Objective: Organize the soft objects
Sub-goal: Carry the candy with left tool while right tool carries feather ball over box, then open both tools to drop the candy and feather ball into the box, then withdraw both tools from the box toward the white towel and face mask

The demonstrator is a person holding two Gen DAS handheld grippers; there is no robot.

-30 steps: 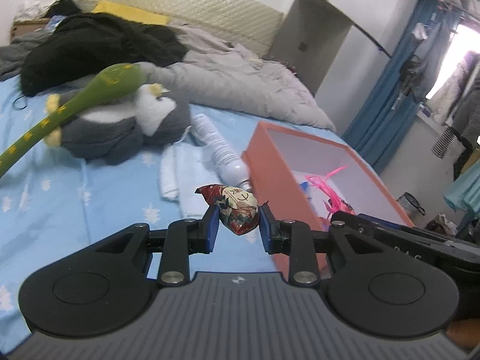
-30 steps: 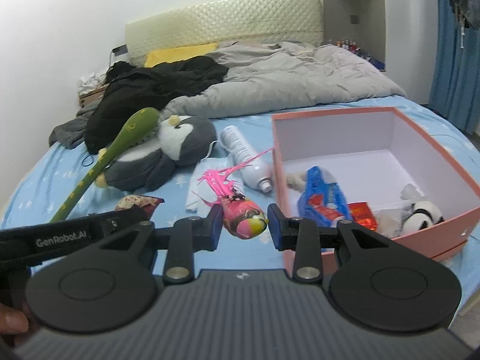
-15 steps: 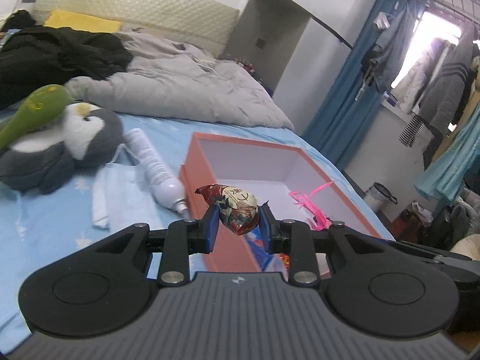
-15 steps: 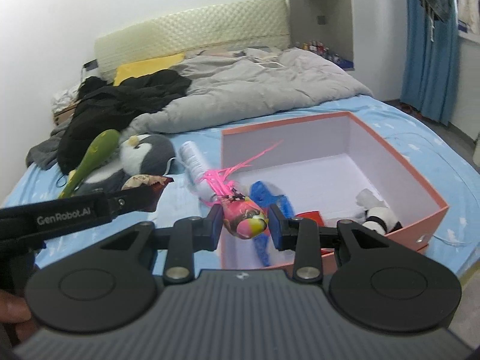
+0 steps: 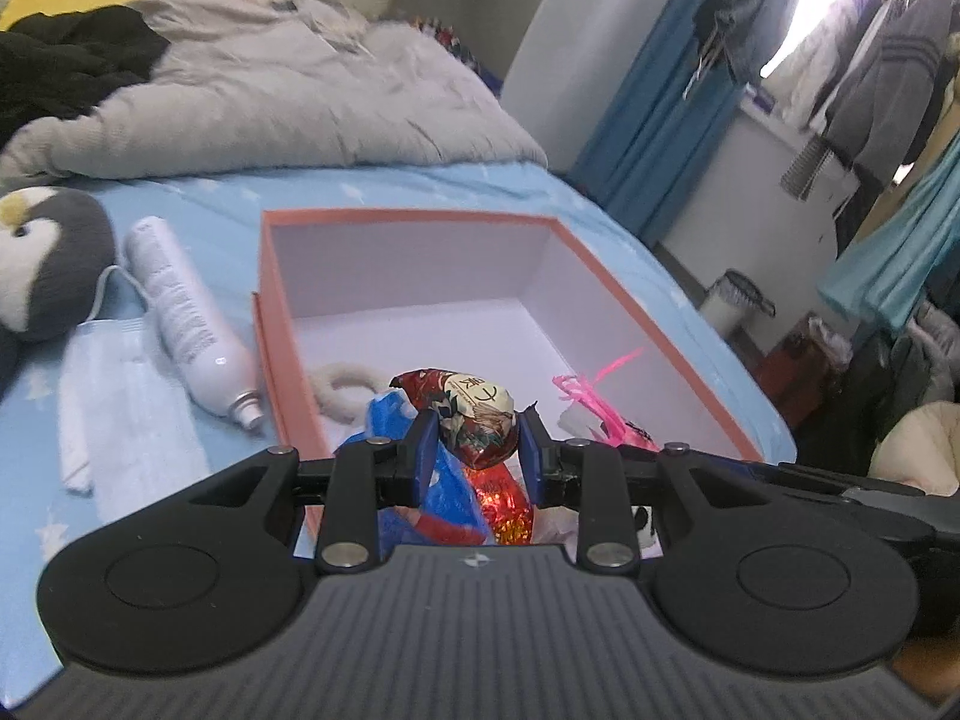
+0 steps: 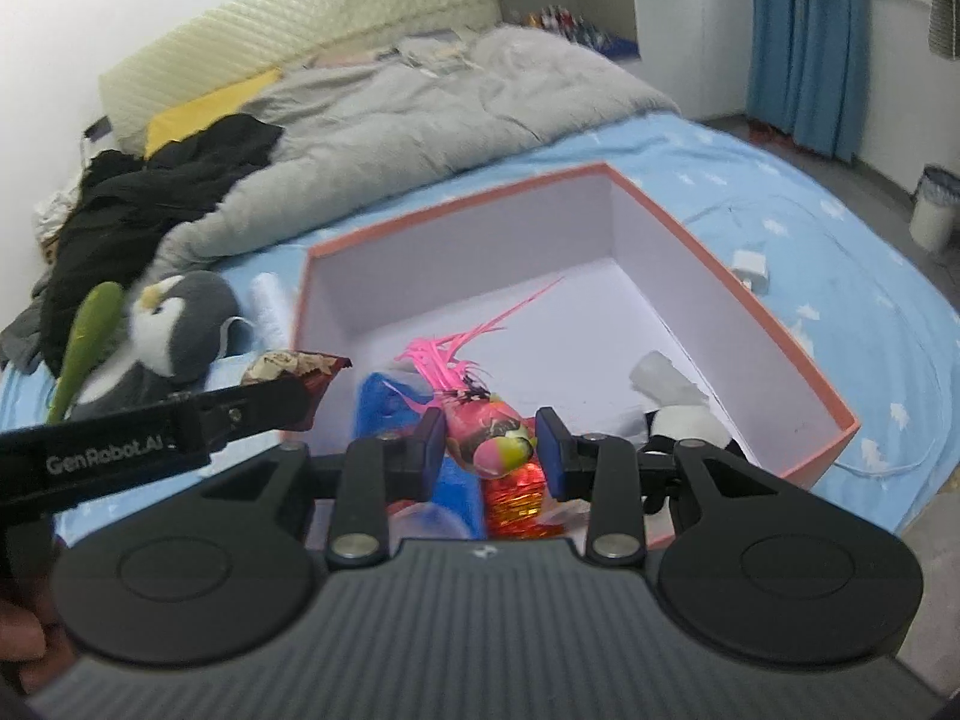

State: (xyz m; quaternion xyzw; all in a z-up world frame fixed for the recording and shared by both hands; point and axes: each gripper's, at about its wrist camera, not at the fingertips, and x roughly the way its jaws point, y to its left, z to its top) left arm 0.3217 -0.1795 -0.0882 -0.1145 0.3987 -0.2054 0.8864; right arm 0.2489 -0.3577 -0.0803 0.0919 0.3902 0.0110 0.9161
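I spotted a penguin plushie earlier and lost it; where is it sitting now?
The penguin plushie lies on the blue bedsheet, left of the orange box in the right wrist view, with the white bottle and face mask between them.

Blue-sheeted bed [image 6: 780, 192], grey duvet [image 5: 288, 96], blue curtains [image 6: 804, 42], bright window [image 5: 840, 6]

Def someone's bedroom, a home: bed w/ blue star sheet [image 6: 750, 180] across mid frame, rumpled grey duvet [image 6: 420, 102] + padded headboard [image 6: 300, 24] upper left, clothes hanging [image 5: 870, 60] by window upper right.
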